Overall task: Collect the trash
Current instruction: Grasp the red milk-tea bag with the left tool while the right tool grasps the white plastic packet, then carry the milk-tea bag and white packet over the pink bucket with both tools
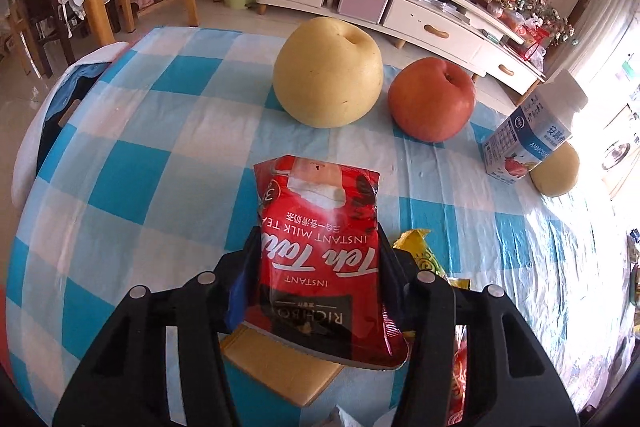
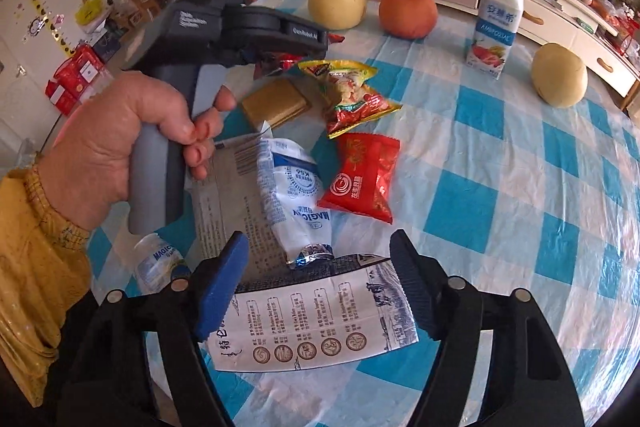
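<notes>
The round table under a blue-and-white checked plastic cloth (image 1: 132, 163) carries everything here, and both claws point down at it. Beyond the left claw (image 1: 318, 243), on the far part of the cloth, sit a large pale yellow pear (image 1: 328, 73) and a red-orange apple (image 1: 432, 99) close beside each other, with a blue-and-white yogurt bottle with a white cap (image 1: 528, 143) further to the right and a smaller yellow fruit (image 1: 558, 171) partly behind it.

The left claw's black fingers are pinched on a red foil instant milk tea sachet (image 1: 320, 247), one finger against each long edge, the sachet's top sticking out ahead of the tips. Under that claw lies a flat tan square packet (image 1: 280, 367), and just to its right the crinkled edges of a yellow wrapper (image 1: 416, 247) show.

From the right wrist view, a hand in a yellow sleeve (image 2: 120, 143) grips the left tool's grey handle. The right claw (image 2: 320, 283) stands spread, nothing pressed by its blue pad or its black one. Between and just beneath its fingers lies a flattened white carton printed with blue pictures and round icons (image 2: 316, 327); whether the tips touch it is hard to say. Just ahead of the tips rests a crumpled white-and-blue plastic pouch (image 2: 296, 195), then a red sealed snack packet (image 2: 362, 175), then a yellow-and-red crumpled snack bag (image 2: 352, 95). A small clear bottle with a blue label (image 2: 158, 263) lies to the claw's left.
</notes>
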`<state>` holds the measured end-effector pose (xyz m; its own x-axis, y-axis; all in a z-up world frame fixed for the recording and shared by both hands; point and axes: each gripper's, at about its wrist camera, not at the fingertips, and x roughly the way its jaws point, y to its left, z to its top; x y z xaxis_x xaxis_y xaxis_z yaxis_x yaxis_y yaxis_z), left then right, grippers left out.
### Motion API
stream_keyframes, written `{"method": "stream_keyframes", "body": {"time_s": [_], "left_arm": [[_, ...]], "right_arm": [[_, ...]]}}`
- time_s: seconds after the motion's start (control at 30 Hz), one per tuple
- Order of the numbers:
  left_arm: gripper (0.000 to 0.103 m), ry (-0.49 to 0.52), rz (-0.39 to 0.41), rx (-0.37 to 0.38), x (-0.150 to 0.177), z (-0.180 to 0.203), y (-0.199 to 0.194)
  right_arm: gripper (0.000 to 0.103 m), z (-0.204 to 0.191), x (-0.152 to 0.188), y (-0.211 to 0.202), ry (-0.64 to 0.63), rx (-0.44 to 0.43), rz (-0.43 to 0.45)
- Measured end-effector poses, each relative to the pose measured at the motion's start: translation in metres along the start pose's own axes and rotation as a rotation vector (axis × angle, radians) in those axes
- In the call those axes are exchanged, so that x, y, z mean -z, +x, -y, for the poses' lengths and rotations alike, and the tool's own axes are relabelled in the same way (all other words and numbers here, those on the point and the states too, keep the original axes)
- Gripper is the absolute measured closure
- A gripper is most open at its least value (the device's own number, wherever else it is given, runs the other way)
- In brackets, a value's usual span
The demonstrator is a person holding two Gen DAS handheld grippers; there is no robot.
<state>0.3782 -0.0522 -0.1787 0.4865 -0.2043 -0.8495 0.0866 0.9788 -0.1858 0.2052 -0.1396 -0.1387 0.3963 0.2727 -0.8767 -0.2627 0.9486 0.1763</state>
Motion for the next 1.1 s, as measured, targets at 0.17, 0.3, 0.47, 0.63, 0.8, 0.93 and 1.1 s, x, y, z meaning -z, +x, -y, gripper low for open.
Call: {"method": "stream_keyframes", "body": {"time_s": [0.17, 0.3, 0.47, 0.63, 0.8, 0.93, 1.1], "left_arm": [[0.049, -0.029, 0.032, 0.032, 0.012, -0.019, -0.024], [0.049, -0.065, 0.058, 0.050, 0.023, -0.037, -0.044], [0.049, -0.108, 0.097, 0.076, 0.041, -0.058, -0.073], [0.049, -0.152, 0.142, 0.079, 0.065, -0.079, -0.100], [0.049, -0.219, 0.178, 0.082, 0.086, -0.099, -0.120], [0.049, -0.277, 0.212, 0.090, 0.103, -0.113, -0.136], [0.049, -0.318, 0.237, 0.094, 0.119, -0.127, -0.146]], "right_arm": [[0.039, -0.008, -0.001, 0.015, -0.039, 0.012, -0.003], [0.049, -0.014, -0.002, 0.021, -0.062, 0.024, 0.002], [0.058, -0.017, -0.004, 0.028, -0.079, 0.042, 0.005], [0.068, -0.025, -0.004, 0.033, -0.095, 0.060, 0.004], [0.078, -0.030, -0.004, 0.031, -0.102, 0.079, 0.025], [0.080, -0.028, -0.004, 0.030, -0.085, 0.075, 0.035], [0.082, -0.025, -0.003, 0.026, -0.052, 0.068, 0.063]]}}
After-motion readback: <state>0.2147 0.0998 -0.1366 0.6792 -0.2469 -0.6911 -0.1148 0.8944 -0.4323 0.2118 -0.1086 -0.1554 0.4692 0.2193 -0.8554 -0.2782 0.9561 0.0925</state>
